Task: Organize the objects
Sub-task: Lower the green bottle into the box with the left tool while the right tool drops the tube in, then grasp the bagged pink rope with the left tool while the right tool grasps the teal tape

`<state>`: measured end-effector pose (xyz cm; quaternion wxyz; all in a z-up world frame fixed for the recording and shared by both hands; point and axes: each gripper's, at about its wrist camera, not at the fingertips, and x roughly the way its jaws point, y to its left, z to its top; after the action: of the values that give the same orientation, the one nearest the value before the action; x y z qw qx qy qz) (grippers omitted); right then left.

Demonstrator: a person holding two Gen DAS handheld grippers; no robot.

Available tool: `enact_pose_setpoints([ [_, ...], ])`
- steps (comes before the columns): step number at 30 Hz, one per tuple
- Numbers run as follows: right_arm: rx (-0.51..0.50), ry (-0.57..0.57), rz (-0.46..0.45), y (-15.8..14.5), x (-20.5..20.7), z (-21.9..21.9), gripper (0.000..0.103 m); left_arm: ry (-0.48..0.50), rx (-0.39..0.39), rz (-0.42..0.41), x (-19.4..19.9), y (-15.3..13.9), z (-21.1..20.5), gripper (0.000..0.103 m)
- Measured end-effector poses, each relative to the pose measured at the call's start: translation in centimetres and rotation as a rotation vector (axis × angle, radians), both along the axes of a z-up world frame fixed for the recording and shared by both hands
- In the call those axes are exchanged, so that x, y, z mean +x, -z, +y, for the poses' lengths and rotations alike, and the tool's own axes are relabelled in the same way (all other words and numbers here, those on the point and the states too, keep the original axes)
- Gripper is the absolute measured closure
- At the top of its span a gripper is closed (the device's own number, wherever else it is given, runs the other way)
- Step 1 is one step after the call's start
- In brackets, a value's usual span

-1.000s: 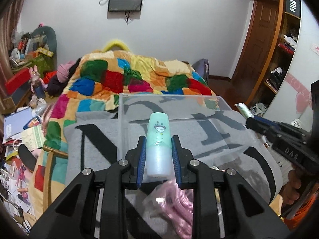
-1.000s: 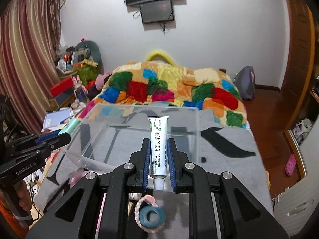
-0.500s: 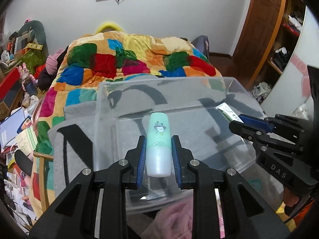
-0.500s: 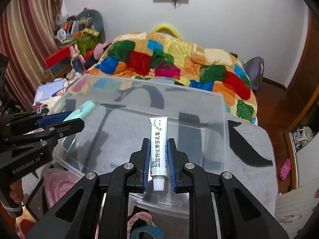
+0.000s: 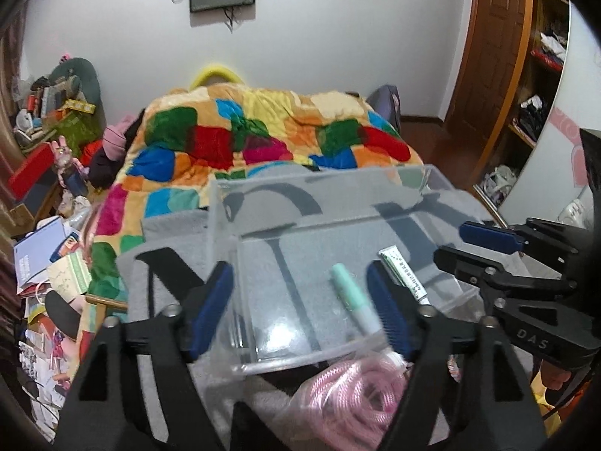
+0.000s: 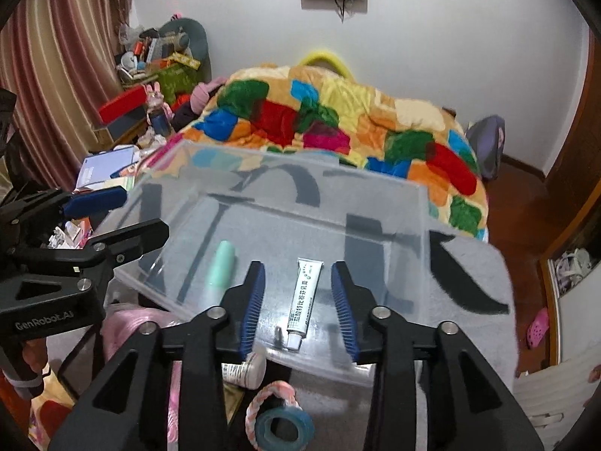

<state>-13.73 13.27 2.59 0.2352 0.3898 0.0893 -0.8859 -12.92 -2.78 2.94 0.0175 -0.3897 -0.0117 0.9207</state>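
A clear plastic bin stands on a grey blanket. A mint-green tube and a white ointment tube lie on the bin's floor. My left gripper is open and empty over the bin's near edge, with the green tube between its fingers. It also shows in the right wrist view. My right gripper is open and empty, with the white tube between its fingers. It also shows in the left wrist view.
A pink rope bundle in a plastic bag, a small white bottle, a teal tape roll and a braided ring lie in front of the bin. A patchwork quilt covers the bed behind. Clutter sits at left.
Both grippers opened and let their tubes drop into the bin. The green tube and the white tube now lie on the bin floor. Both grippers tilted up slightly.
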Motion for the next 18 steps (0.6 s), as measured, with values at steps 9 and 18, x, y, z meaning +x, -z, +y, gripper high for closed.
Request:
enact_pose_setpoints([
  [9, -0.045, -0.003, 0.061, -1.6, 3.6, 2.3, 0.048, -0.016, -0.039, 0.055, 4.3, -0.8, 0.7, 0.004],
  [18, -0.039, -0.033, -0.024, 2.0, 6.5, 4.0, 0.047, 0.024, -0.062, 0.000, 7.0, 3.4, 3.6, 0.004],
])
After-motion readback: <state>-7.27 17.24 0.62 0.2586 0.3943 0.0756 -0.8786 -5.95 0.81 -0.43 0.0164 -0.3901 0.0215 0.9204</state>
